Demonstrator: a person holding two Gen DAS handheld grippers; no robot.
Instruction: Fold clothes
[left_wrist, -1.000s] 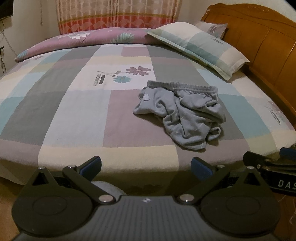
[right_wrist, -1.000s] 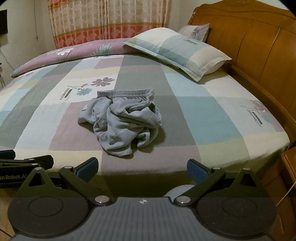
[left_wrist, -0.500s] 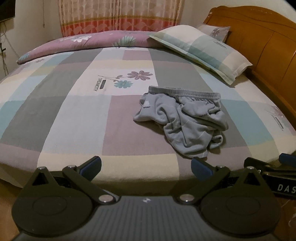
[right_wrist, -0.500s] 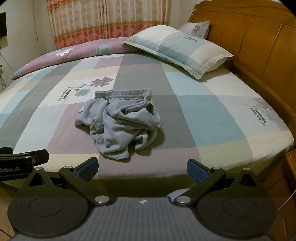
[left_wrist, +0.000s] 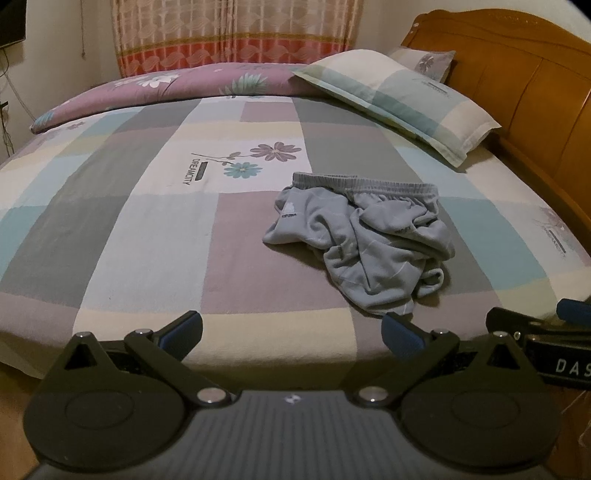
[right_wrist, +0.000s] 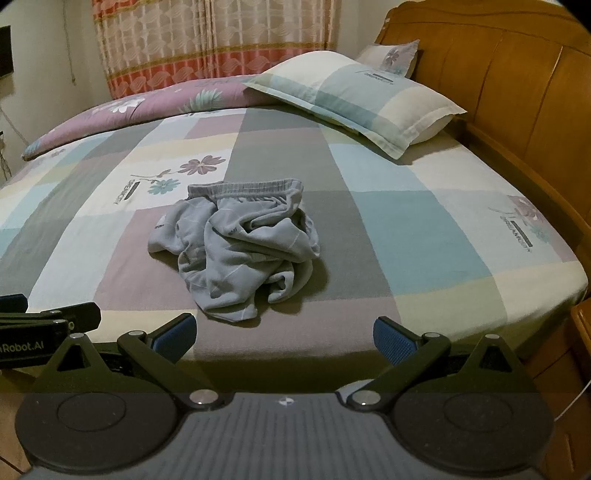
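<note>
Crumpled grey shorts (left_wrist: 364, 236) (right_wrist: 240, 240) lie in a heap on the patchwork bedsheet (left_wrist: 147, 240) (right_wrist: 424, 229), with the elastic waistband on the far side. My left gripper (left_wrist: 291, 332) hovers over the near edge of the bed, open and empty, just short of the heap's near tip. My right gripper (right_wrist: 282, 334) is also open and empty at the bed's edge, the shorts ahead and slightly left. Each gripper shows at the side of the other's view: the right one (left_wrist: 546, 325), the left one (right_wrist: 55, 317).
A checked pillow (left_wrist: 395, 99) (right_wrist: 354, 96) and a smaller floral one (right_wrist: 391, 57) lean by the wooden headboard (left_wrist: 535, 85) (right_wrist: 498, 92) on the right. A purple folded quilt (left_wrist: 166, 88) lies along the far side under the curtain (left_wrist: 236, 33).
Both grippers have moved forward and a little higher toward the bed, so the shorts look larger and nearer. Both jaws stayed open. The shorts have not moved.
</note>
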